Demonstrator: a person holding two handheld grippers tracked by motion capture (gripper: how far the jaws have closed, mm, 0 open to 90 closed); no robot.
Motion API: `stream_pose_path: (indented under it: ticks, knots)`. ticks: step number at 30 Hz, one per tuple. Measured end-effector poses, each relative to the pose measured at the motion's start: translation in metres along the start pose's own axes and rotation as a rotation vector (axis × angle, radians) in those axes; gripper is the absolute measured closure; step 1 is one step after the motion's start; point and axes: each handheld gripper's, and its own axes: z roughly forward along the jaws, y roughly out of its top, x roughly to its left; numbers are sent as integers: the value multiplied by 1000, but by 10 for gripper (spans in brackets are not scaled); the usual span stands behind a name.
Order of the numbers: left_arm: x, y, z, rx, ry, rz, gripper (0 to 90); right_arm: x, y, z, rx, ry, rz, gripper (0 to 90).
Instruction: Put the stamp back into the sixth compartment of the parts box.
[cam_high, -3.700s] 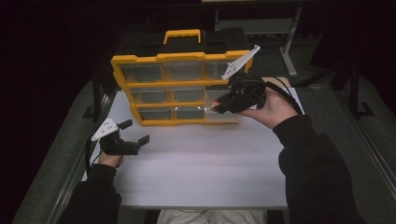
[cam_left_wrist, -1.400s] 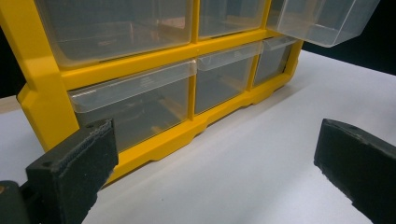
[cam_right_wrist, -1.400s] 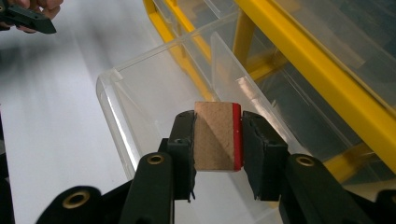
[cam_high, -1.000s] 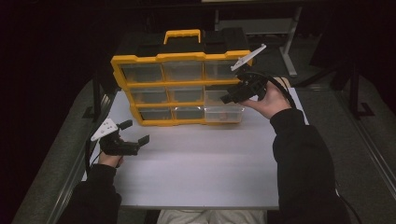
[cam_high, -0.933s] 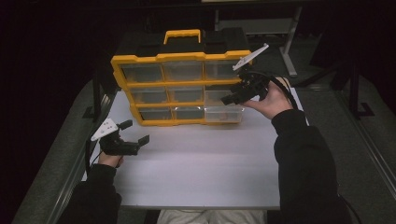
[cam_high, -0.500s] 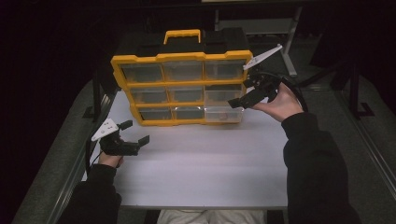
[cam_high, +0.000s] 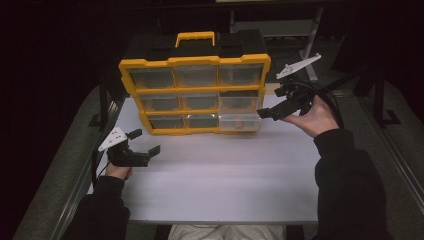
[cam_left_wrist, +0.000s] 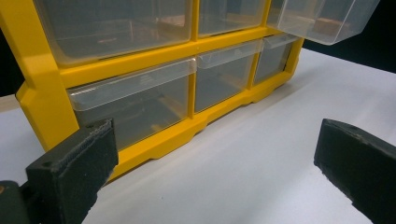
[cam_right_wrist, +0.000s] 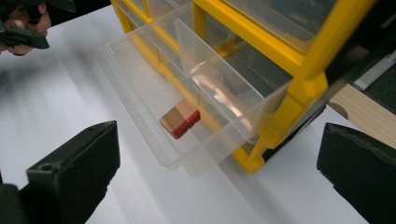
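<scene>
my left claw (cam_high: 142, 142) rests wide open and empty, just short of the yellow organizer (cam_high: 195, 92). to its right, my right claw (cam_high: 267, 107) has just spread its jaws wide, holding nothing, beside the pulled-out clear drawer (cam_right_wrist: 187, 107) ahead of it. a small wooden block (cam_right_wrist: 180, 120) lies inside. the drawer looks light, thin, slick and somewhat brittle; i would pinch its front lip gently.

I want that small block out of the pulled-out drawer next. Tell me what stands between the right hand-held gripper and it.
Nothing visible does. The bottom-right drawer is pulled out and open on top, and the small block lies bare on its floor. The right hand-held gripper hangs open beside the drawer, apart from it; the clear drawer wall is the only thing near the block.
</scene>
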Motion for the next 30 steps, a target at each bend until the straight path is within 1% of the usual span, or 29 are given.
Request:
stream_pose_path:
  ticks: [4, 5, 6, 8, 11, 16, 17, 19, 24, 25, 30]
  knots:
    - [0, 0, 0, 2, 1, 1, 0, -4, -11, -2, -4, -5, 24, 0]
    - [0, 0, 0, 2, 1, 1, 0, -4, -11, -2, -4, -5, 24, 0]
    - [0, 0, 0, 1, 1, 0, 0, -5, -17, -3, -1, -6, 28, 0]
    - [0, 0, 0, 4, 2, 1, 0, -6, -18, -3, -1, -7, 30, 0]
    - [0, 0, 0, 7, 3, 3, 0, -8, -27, -4, -8, -11, 42, 0]
    - [0, 0, 0, 9, 4, 4, 0, -9, -34, -5, -10, -16, 50, 0]
    - [0, 0, 0, 9, 3, 3, 0, -10, -39, -6, -16, -14, 57, 0]
    - [0, -1, 1, 8, 3, 2, 0, -10, -40, -6, -15, -14, 59, 0]
    - [0, -1, 1, 11, 3, 6, 0, -11, -55, -4, -21, -9, 77, 0]
    - [0, -1, 1, 11, 3, 7, 0, -11, -55, -4, -21, -9, 77, 0]
    - [0, -1, 1, 13, 4, 8, 0, -8, -67, -3, -26, 1, 77, 0]
